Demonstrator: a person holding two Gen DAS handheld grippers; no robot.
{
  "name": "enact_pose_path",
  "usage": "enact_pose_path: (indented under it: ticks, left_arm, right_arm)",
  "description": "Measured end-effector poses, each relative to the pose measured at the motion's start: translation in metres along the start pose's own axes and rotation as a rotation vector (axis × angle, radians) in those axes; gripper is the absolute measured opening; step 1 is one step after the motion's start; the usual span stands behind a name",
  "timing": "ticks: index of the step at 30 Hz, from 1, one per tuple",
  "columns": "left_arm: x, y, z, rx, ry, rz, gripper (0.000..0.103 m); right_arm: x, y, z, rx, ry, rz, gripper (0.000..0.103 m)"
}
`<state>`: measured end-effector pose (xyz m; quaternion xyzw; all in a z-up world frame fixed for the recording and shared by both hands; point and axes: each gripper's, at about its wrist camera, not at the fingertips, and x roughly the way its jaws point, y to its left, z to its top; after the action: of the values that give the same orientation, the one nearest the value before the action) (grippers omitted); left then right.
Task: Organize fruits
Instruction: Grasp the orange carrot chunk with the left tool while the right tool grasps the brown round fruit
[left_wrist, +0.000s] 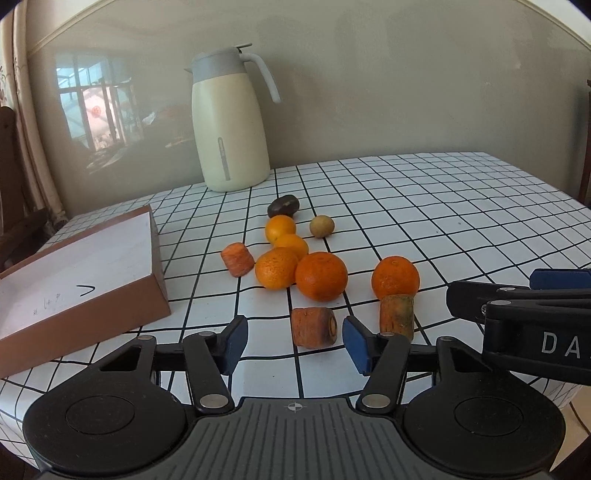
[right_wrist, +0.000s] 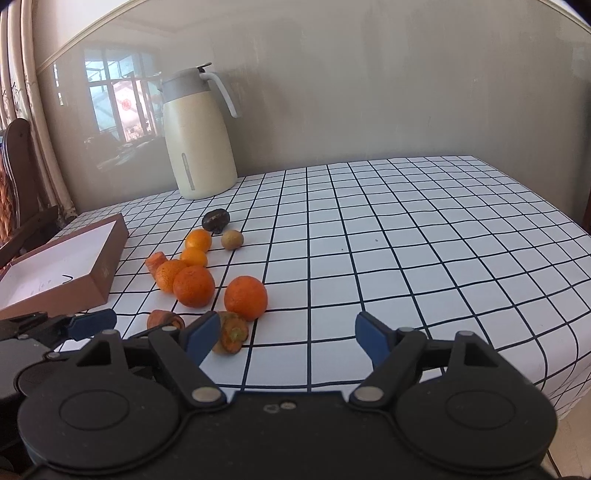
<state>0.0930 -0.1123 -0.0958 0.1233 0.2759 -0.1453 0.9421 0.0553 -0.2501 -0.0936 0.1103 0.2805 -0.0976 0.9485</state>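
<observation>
Several oranges lie in a cluster on the checked tablecloth, among them a large one (left_wrist: 321, 276) and one apart to the right (left_wrist: 395, 277) (right_wrist: 246, 297). Three carrot chunks lie around them: one at left (left_wrist: 238, 259), one in front (left_wrist: 314, 327), one upright at right (left_wrist: 397, 316) (right_wrist: 232, 331). A dark fruit (left_wrist: 283, 205) and a small brownish fruit (left_wrist: 321, 226) lie behind. My left gripper (left_wrist: 295, 341) is open, with the front carrot chunk just beyond its fingers. My right gripper (right_wrist: 284, 338) is open and empty, its left finger beside the upright chunk.
An open brown box (left_wrist: 157, 280) with a white inside stands at the left. A cream thermos jug (left_wrist: 231, 125) stands at the back by the wall. The table's edge (right_wrist: 569, 384) runs close on the right. A chair (right_wrist: 20, 155) stands far left.
</observation>
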Motion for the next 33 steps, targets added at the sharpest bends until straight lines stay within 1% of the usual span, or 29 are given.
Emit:
enact_pose_path:
  ticks: [1, 4, 8, 14, 18, 22, 27, 29, 33]
  left_arm:
    - [0.003, -0.001, 0.000, 0.002, 0.004, -0.003, 0.051]
    - [0.011, -0.002, -0.001, -0.004, 0.019, -0.008, 0.047]
    - [0.020, -0.002, -0.003, -0.007, 0.017, -0.016, 0.045]
    - [0.027, 0.006, -0.009, -0.028, 0.011, 0.009, 0.041]
    - [0.027, 0.019, -0.011, -0.051, 0.009, 0.022, 0.033]
    - [0.026, 0.030, -0.015, -0.062, 0.004, 0.038, 0.032]
    - [0.026, 0.044, -0.019, -0.088, 0.000, 0.060, 0.032]
    - [0.025, 0.045, -0.020, -0.086, -0.001, 0.059, 0.032]
    - [0.026, 0.043, -0.020, -0.072, -0.010, 0.064, 0.032]
  right_arm:
    - [0.001, 0.000, 0.000, 0.001, 0.001, 0.003, 0.073]
    - [0.005, 0.001, 0.001, -0.001, 0.003, 0.005, 0.073]
    - [0.010, 0.000, 0.002, 0.000, 0.009, 0.004, 0.072]
    - [0.025, 0.009, 0.003, -0.019, 0.033, 0.017, 0.067]
    - [0.033, 0.017, 0.003, -0.026, 0.047, 0.037, 0.062]
    - [0.041, 0.025, 0.002, -0.039, 0.059, 0.049, 0.058]
    - [0.049, 0.031, 0.000, -0.044, 0.071, 0.051, 0.049]
    - [0.052, 0.034, -0.002, -0.052, 0.073, 0.049, 0.040]
    - [0.056, 0.039, -0.005, -0.073, 0.081, 0.046, 0.036]
